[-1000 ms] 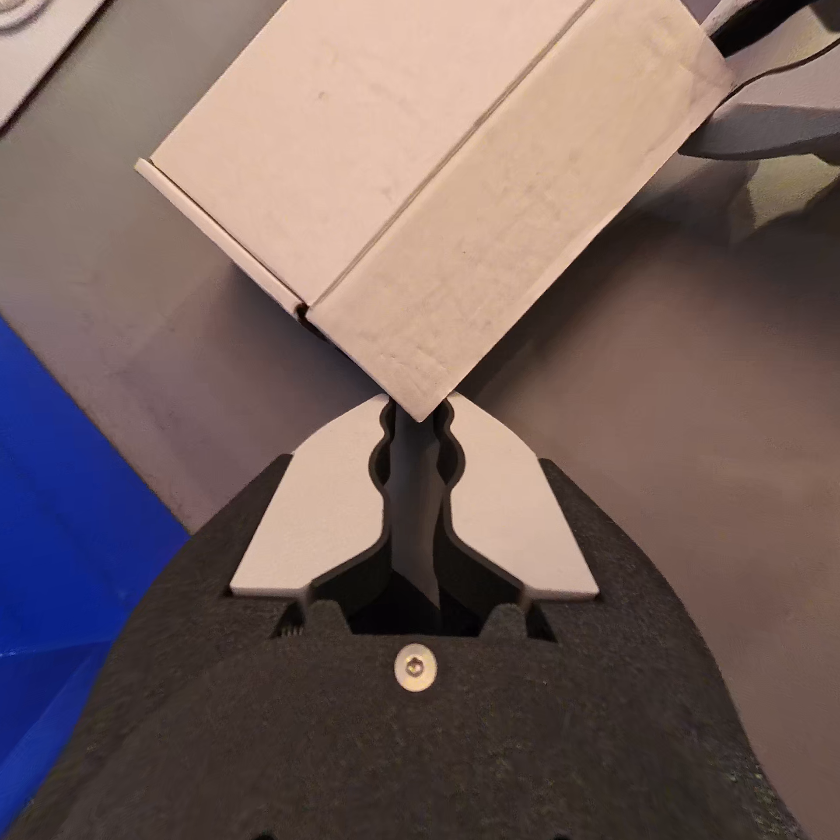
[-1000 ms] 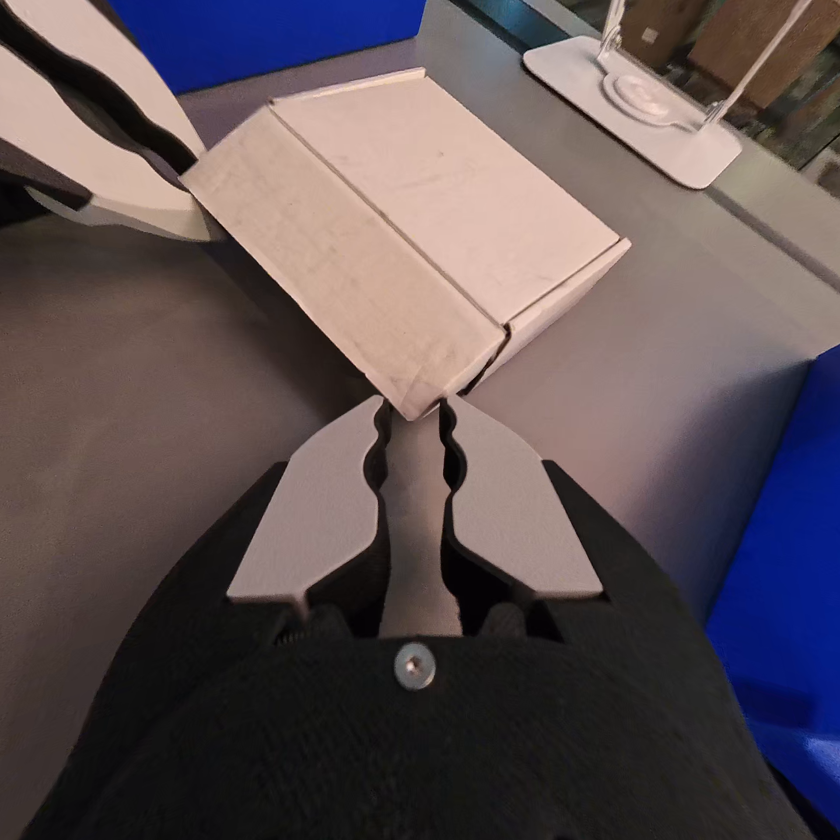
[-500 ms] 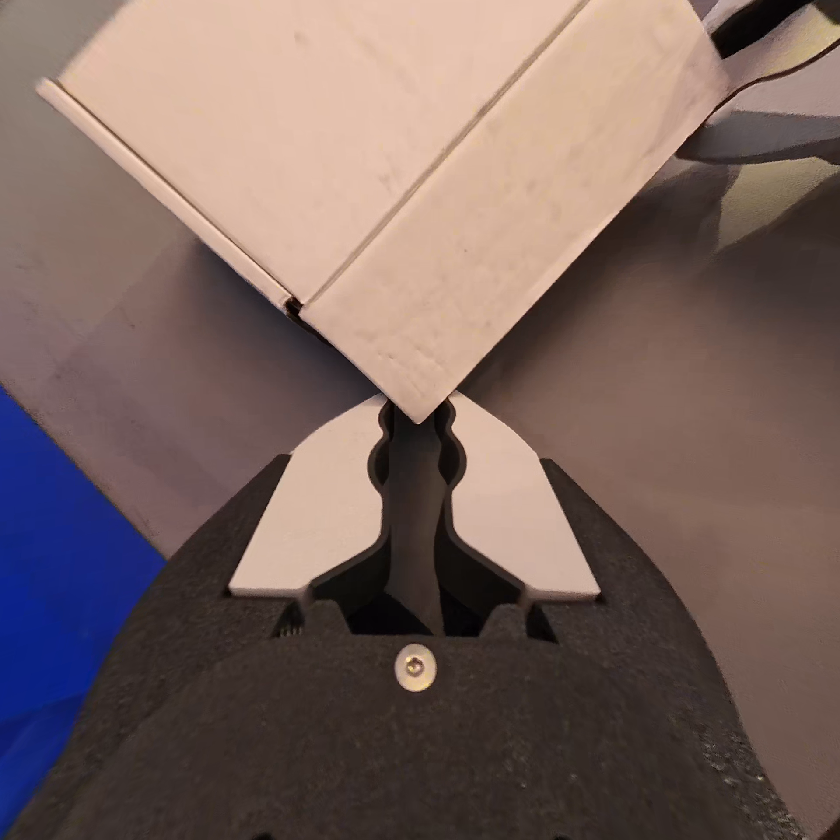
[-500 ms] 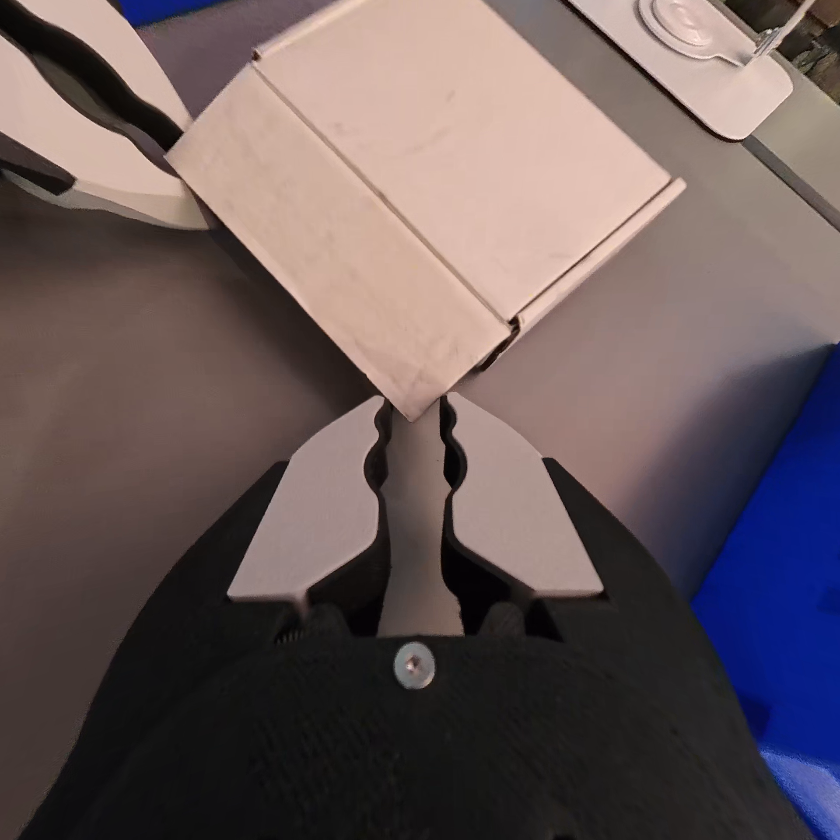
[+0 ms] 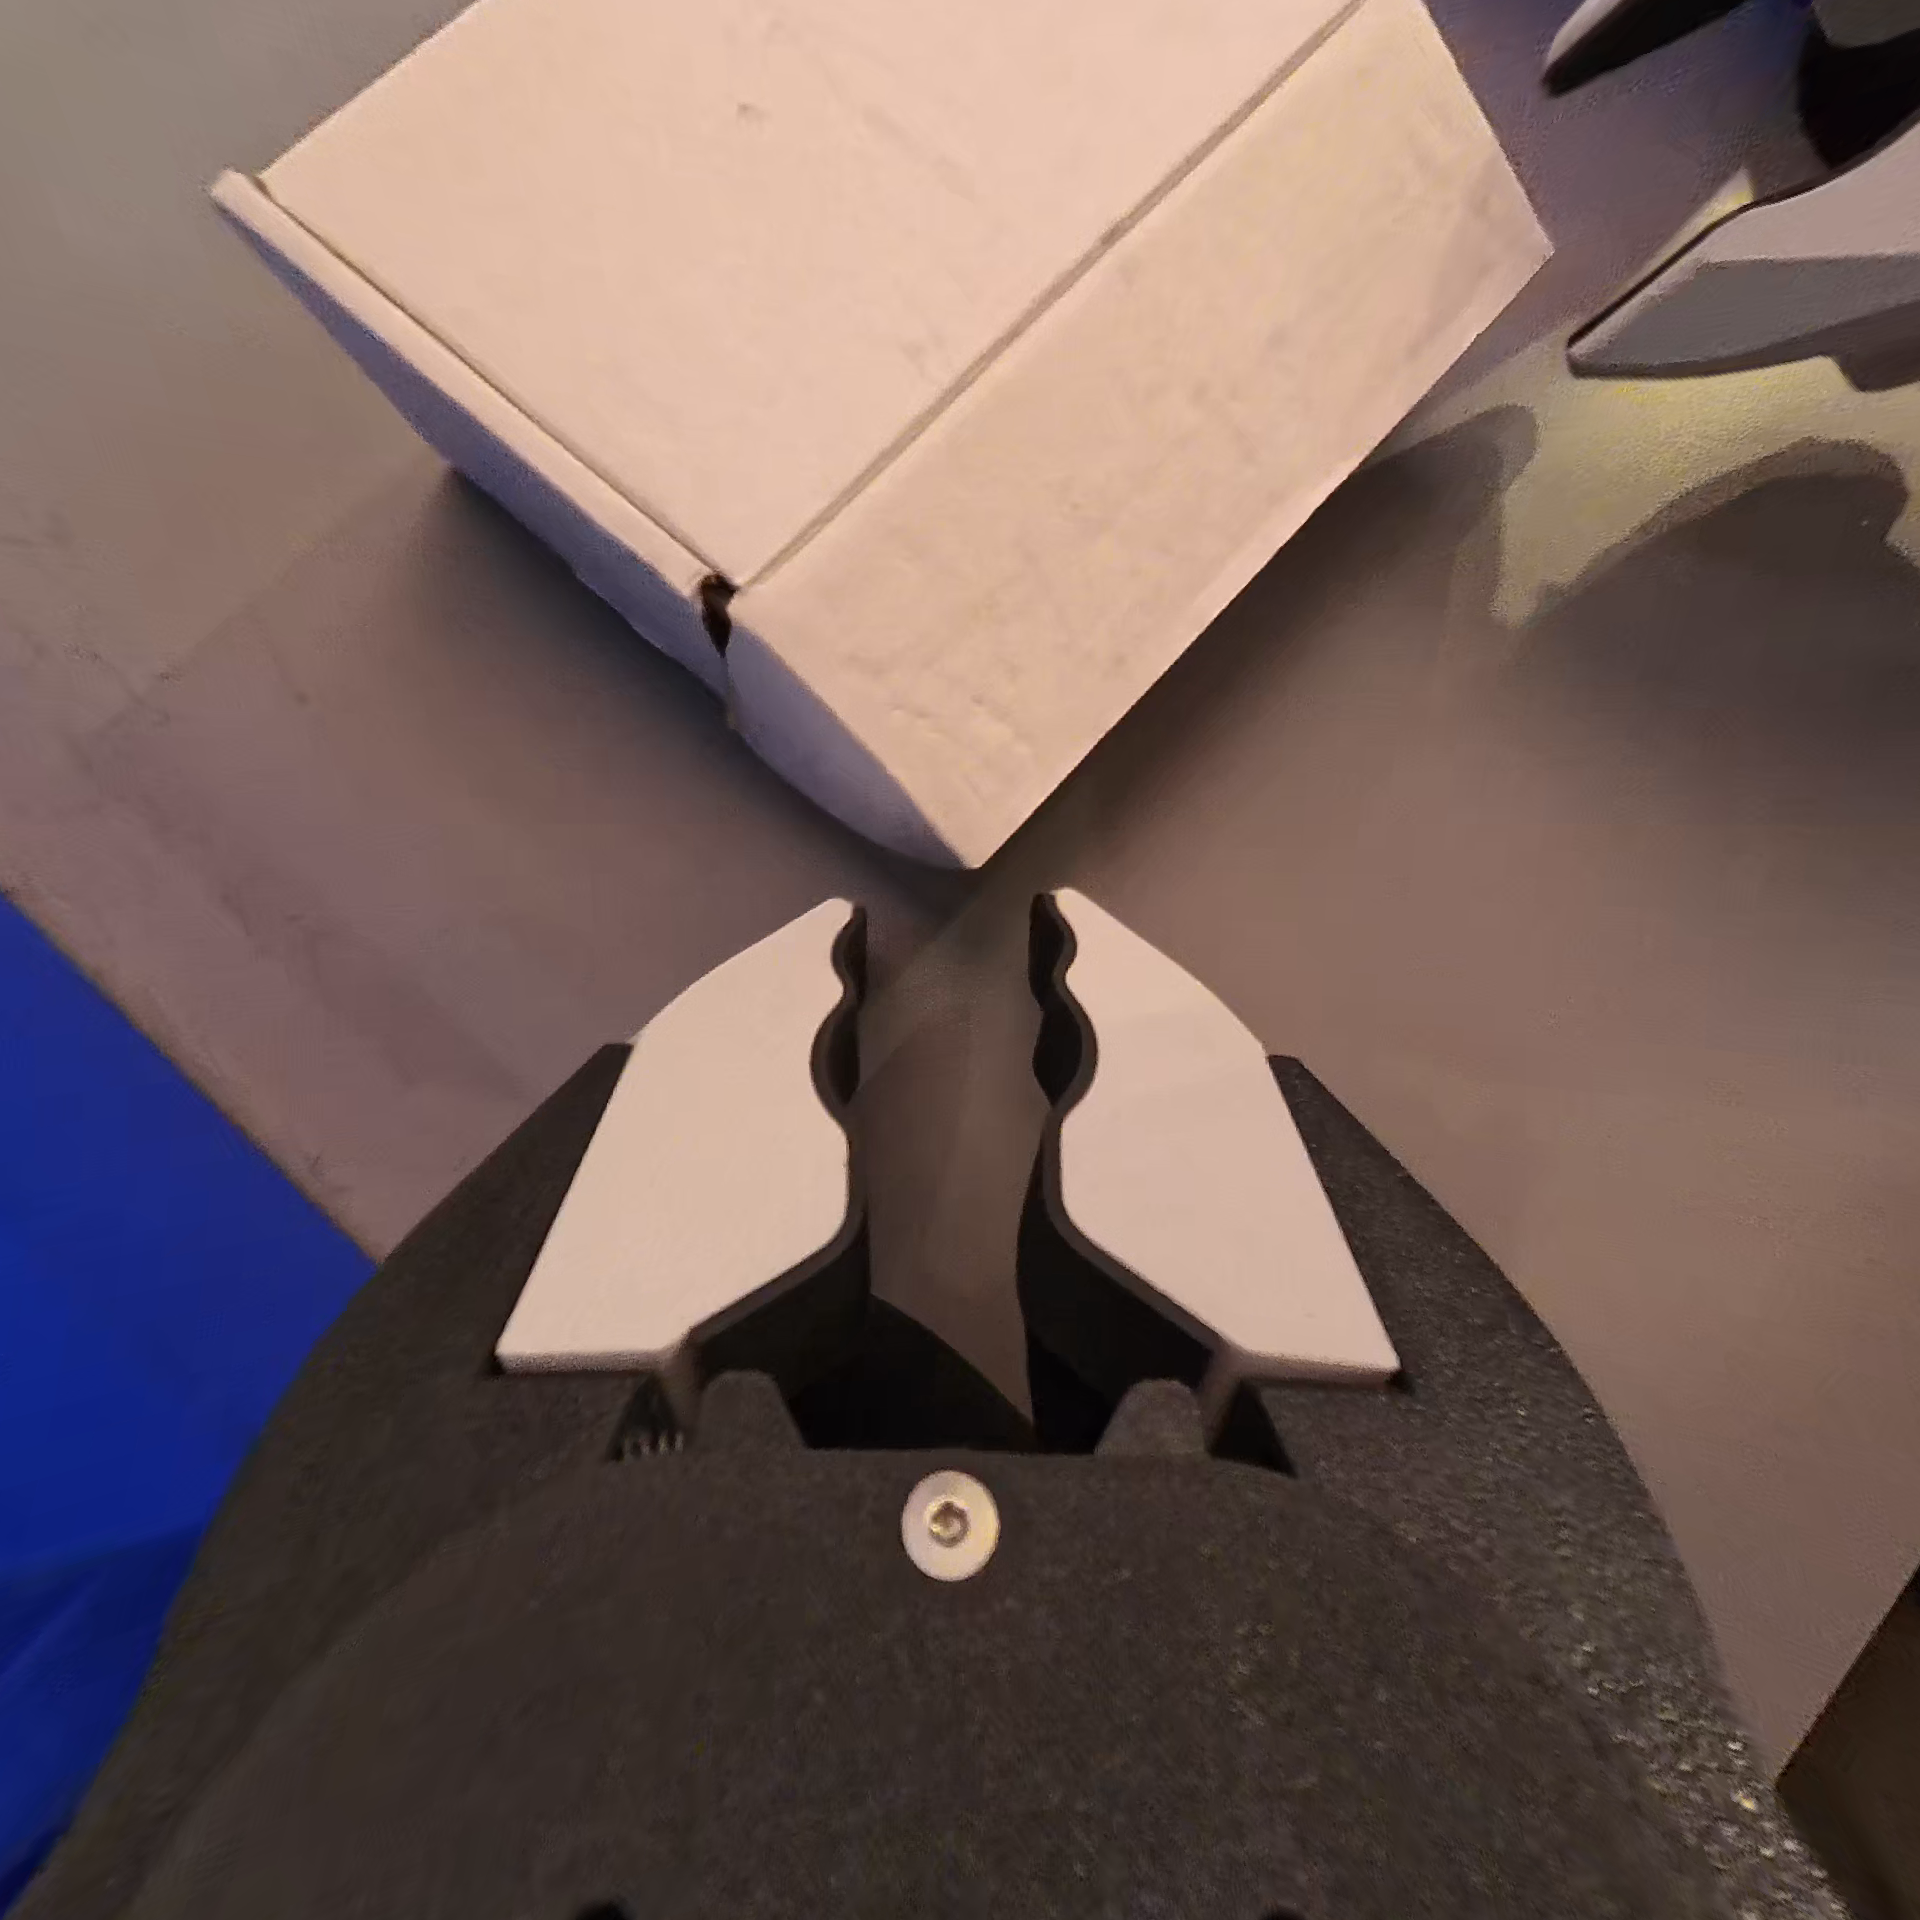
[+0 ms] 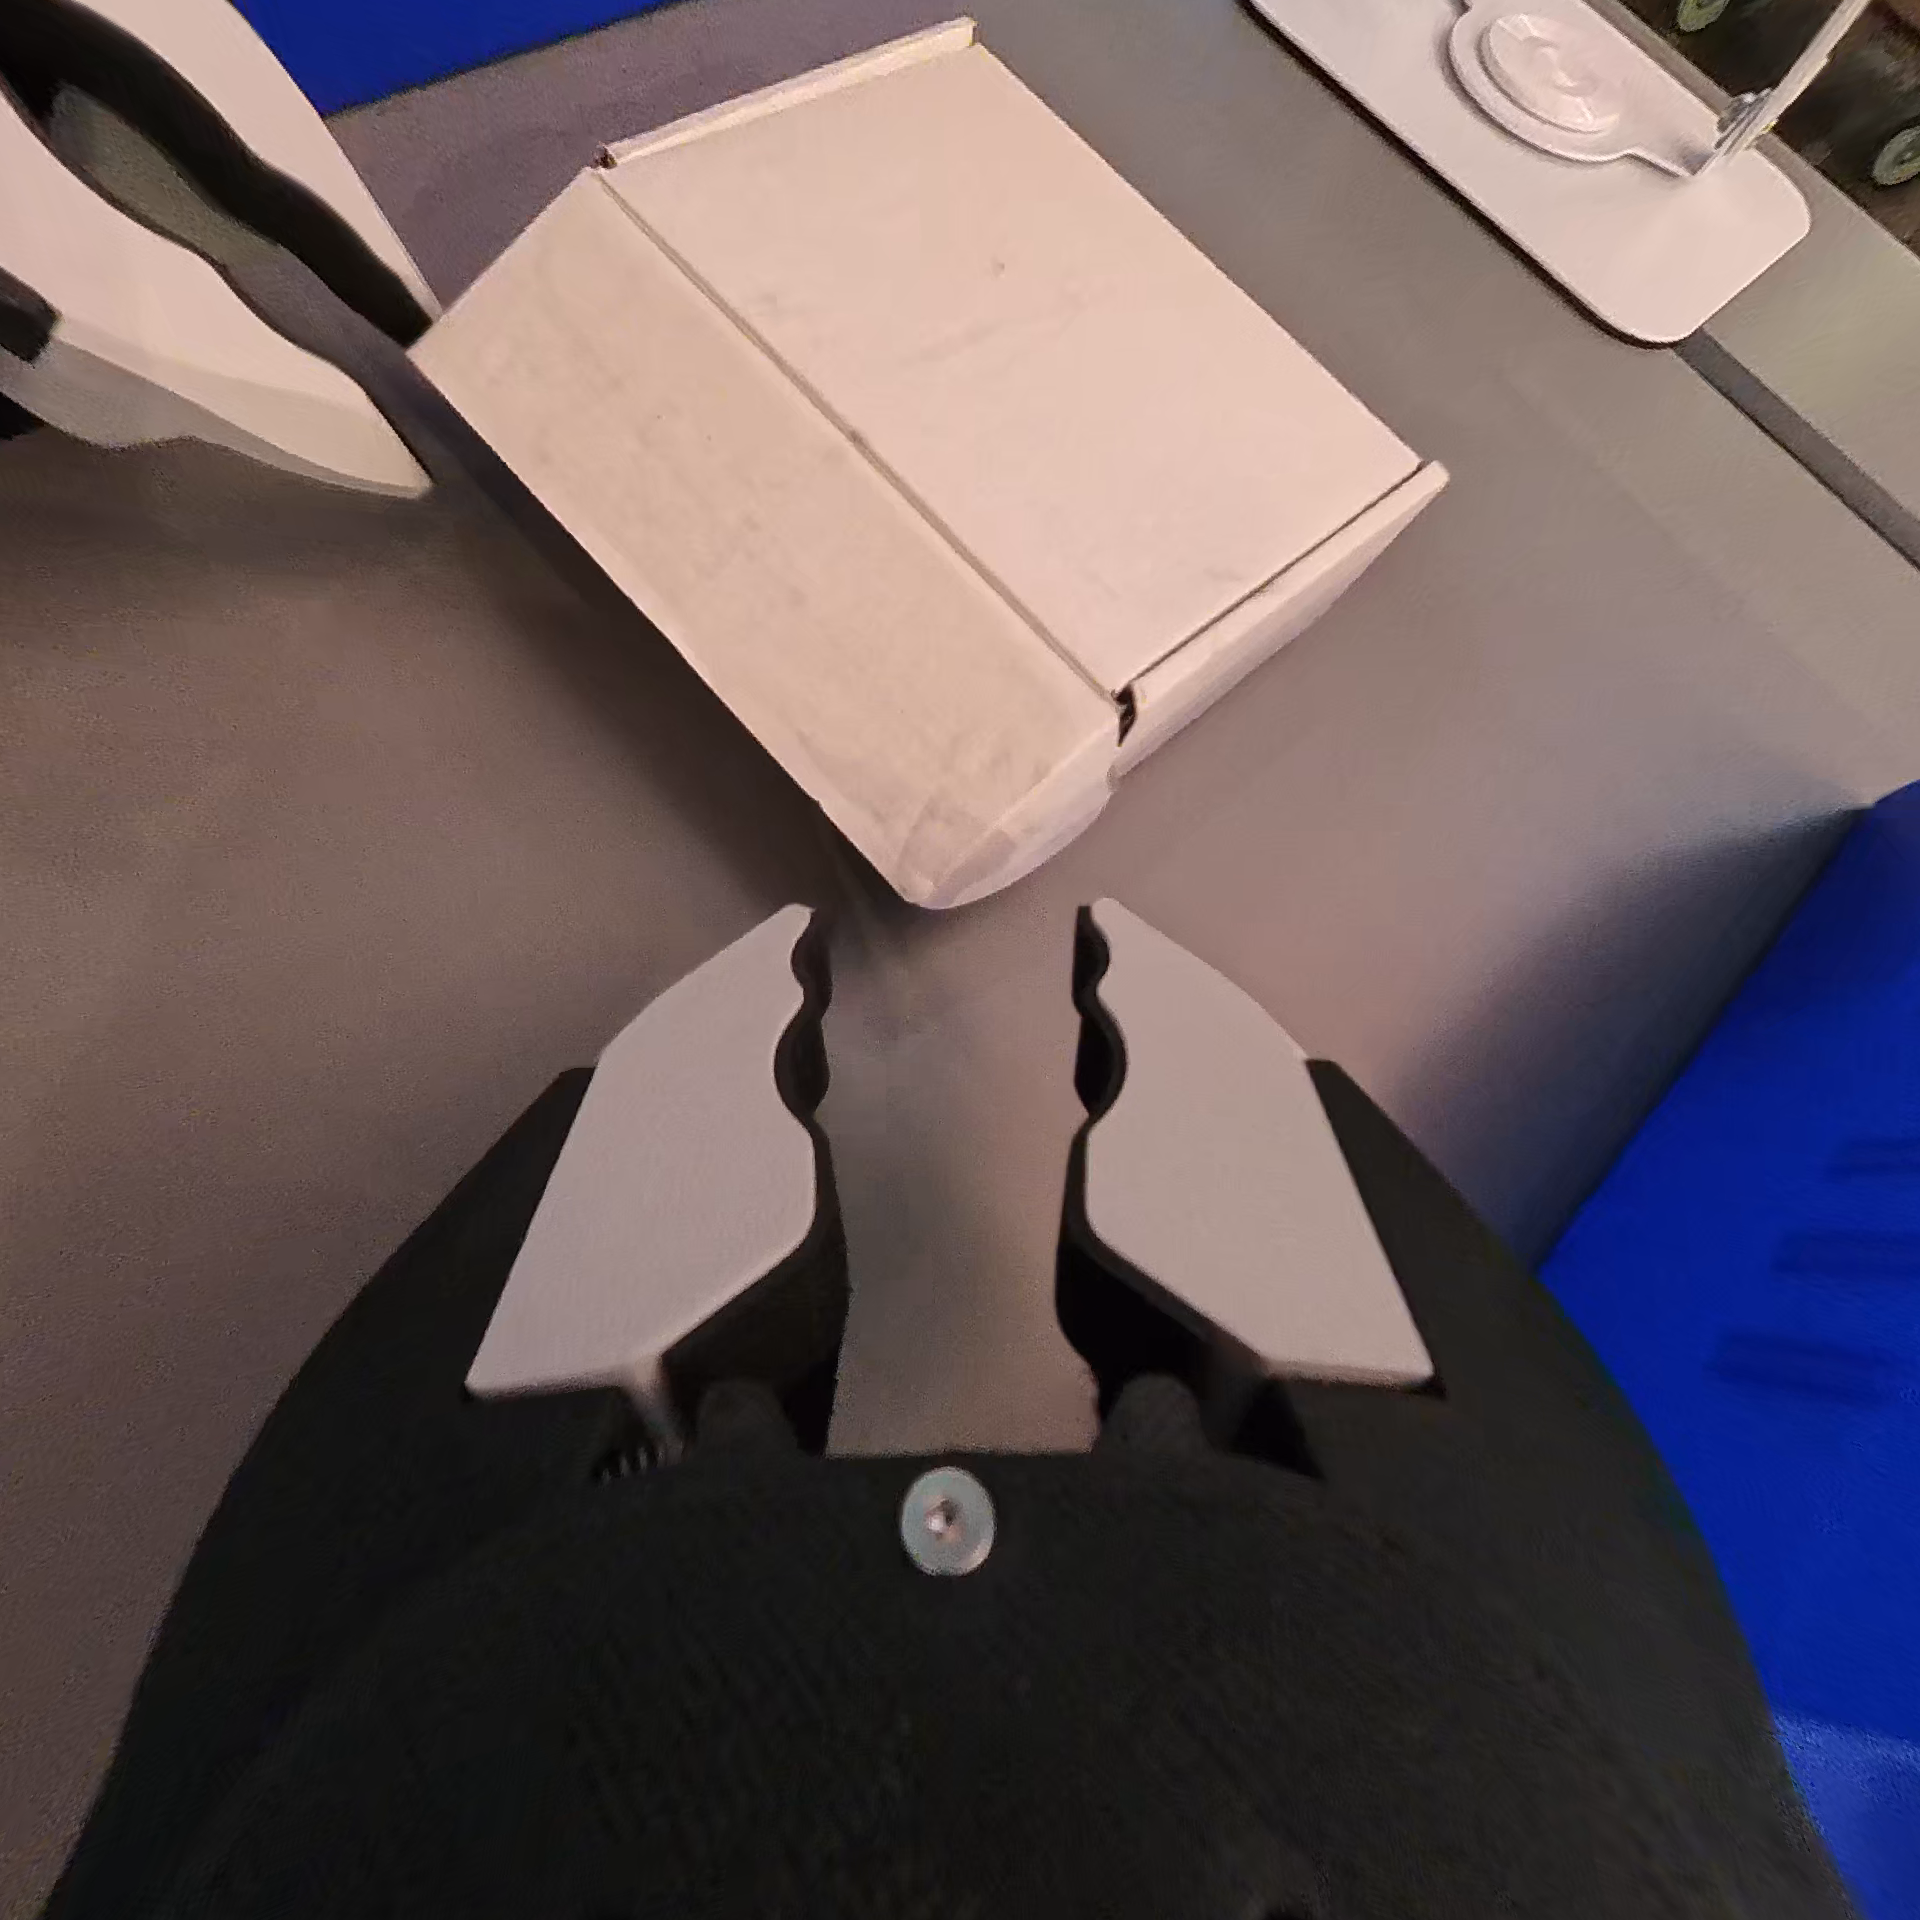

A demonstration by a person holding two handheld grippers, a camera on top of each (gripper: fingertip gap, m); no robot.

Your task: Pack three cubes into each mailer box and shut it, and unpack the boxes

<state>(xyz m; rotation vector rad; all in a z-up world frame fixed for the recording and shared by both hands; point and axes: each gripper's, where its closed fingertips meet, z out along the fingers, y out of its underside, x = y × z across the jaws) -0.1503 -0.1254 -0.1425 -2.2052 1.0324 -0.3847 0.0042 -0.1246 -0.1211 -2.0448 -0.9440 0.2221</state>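
Observation:
A closed white mailer box (image 5: 831,343) lies flat on the grey table (image 5: 1455,1039), one corner pointing at each gripper. My left gripper (image 5: 945,914) is open and empty, its tips just short of the box's near corner. My right gripper (image 6: 948,914) is open wider and empty, its tips just short of the opposite corner of the box (image 6: 935,436). Each gripper shows in the other's view: the right one at the top right (image 5: 1714,260), the left one at the top left (image 6: 208,312). No cubes are in view; the box's inside is hidden.
A blue surface lies beyond the table edge, at the left in the left wrist view (image 5: 125,1351) and at the right in the right wrist view (image 6: 1766,1247). A white stand base (image 6: 1558,156) sits at the far right of the table.
Both grippers were shut on opposite corners of the box and held it tilted. Now both have opened and drawn back a little, and the box rests on the table.

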